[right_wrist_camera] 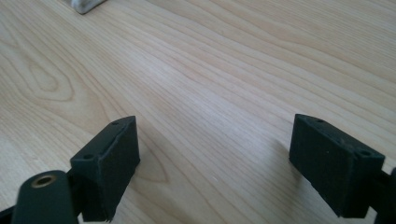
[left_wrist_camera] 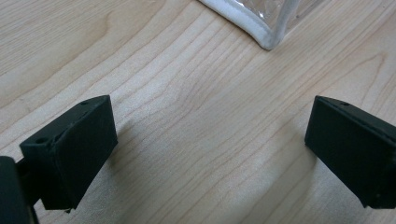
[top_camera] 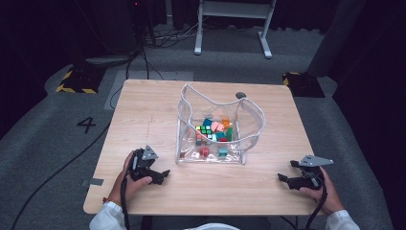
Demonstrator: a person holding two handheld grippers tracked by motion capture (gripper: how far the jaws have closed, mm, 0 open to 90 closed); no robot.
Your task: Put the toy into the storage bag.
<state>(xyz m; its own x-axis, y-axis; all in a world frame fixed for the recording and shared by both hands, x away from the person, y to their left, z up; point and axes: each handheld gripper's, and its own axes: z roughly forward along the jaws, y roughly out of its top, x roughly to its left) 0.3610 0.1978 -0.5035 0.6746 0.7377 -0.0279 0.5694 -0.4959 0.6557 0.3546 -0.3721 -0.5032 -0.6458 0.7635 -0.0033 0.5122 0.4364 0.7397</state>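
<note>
On a light wooden table, seen from above, a person rests both hands near the front edge, each holding a black two-jaw gripper. Between the two grippers and farther from the person stands a clear plastic bag with white trim, open at the top. Inside it lie small colourful blocks, among them a puzzle cube with mixed colours.

Left gripper lies just ahead of the person's left hand, its jaws pointing toward the bag's near corner. From the left gripper view, its two black jaws stand spread wide apart over bare wood, holding nothing, with the bag's white-trimmed corner ahead of them and near.

Right gripper lies on the opposite side of the bag, held by the right hand, its jaws pointing inward. From the right gripper view, its jaws are likewise spread wide and empty, the bag's corner farther ahead, well apart from them.
</note>
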